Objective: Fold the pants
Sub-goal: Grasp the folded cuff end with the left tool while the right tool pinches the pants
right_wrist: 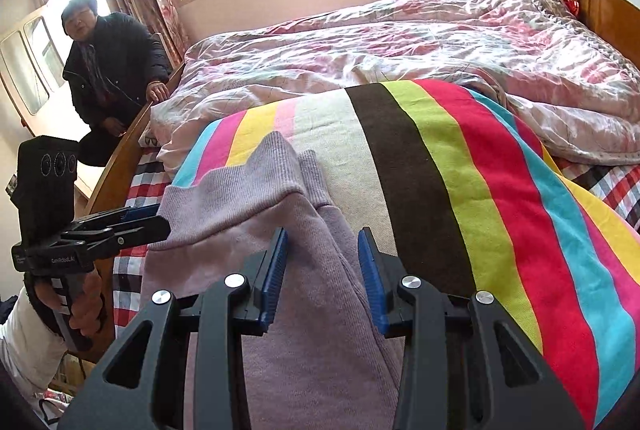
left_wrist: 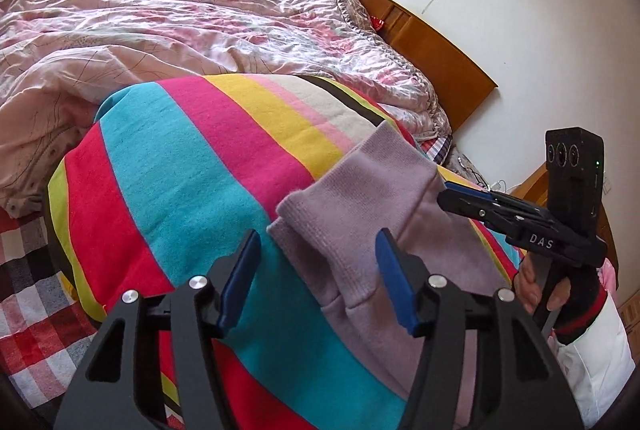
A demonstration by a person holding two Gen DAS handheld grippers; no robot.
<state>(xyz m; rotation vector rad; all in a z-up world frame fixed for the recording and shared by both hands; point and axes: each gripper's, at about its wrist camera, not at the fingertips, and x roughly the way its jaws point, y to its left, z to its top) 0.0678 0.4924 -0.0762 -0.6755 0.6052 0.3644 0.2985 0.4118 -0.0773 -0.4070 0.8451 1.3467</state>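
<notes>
**mopsy:** Looking at the left wrist view, where are the pale lilac knit pants (left_wrist: 360, 214)?

**tk_9:** lol they're lying on the rainbow-striped fleece blanket (left_wrist: 180, 166) on the bed, ribbed cuff up toward 12 o'clock. Crumpled pink floral quilt (left_wrist: 168, 26) sits behind it, wooden headboard (left_wrist: 436, 46) off at 2 o'clock.

**mopsy:** And the tongs?

**tk_9:** Left tongs (left_wrist: 316, 278) are spread wide, hovering over the pants, nothing pinched. Right tongs (right_wrist: 322, 274) are spread too, over one leg. In the left view the right one comes in from 3 o'clock, blue tips (left_wrist: 460, 188) at the fabric's edge; can't tell if they touch.
</notes>
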